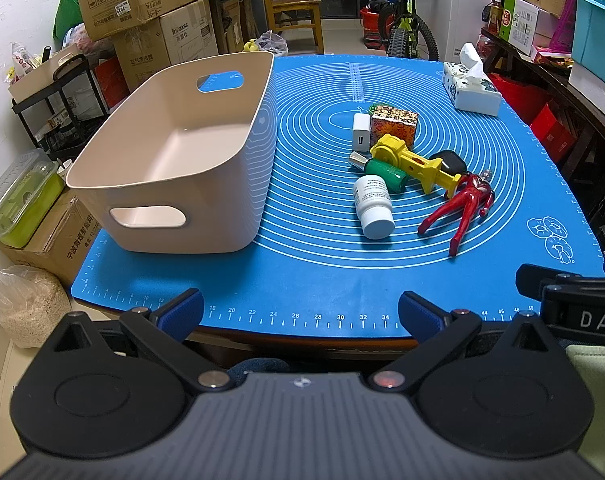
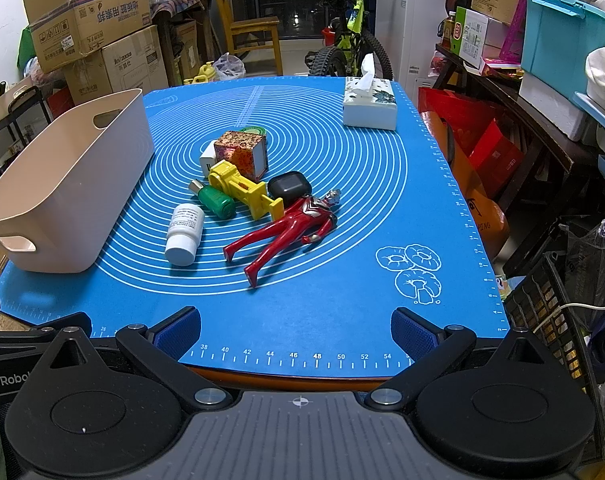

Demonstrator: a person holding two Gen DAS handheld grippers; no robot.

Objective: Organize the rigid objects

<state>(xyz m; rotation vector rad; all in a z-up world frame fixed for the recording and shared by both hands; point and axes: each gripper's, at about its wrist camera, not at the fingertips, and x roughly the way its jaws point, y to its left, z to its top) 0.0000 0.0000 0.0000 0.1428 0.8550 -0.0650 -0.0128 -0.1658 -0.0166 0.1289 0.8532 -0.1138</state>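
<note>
Left wrist view is showing the blue mat (image 1: 322, 280) covering the table, with the beige bin (image 1: 174, 152) sitting along its left edge, nothing inside as far as I can tell. Next down in size, the red hero figure (image 2: 286, 228) is lying closest to the near edge, then the yellow toy tool (image 2: 244, 190), the patterned box (image 2: 240, 154), the white pill bottle (image 2: 184, 234), the green bottle (image 2: 216, 200), the black earbud case (image 2: 288, 188) and the white charger (image 1: 360, 132), all bunching up mid-mat and touching each other. Both the left gripper (image 1: 300, 312) and right gripper (image 2: 296, 330) are hanging back at the near edge, jaws spread wide, holding nothing. I'd be going for an outlier first, probably the figure or pill bottle, pinching across the narrow body so the pile isn't getting knocked around.
</note>
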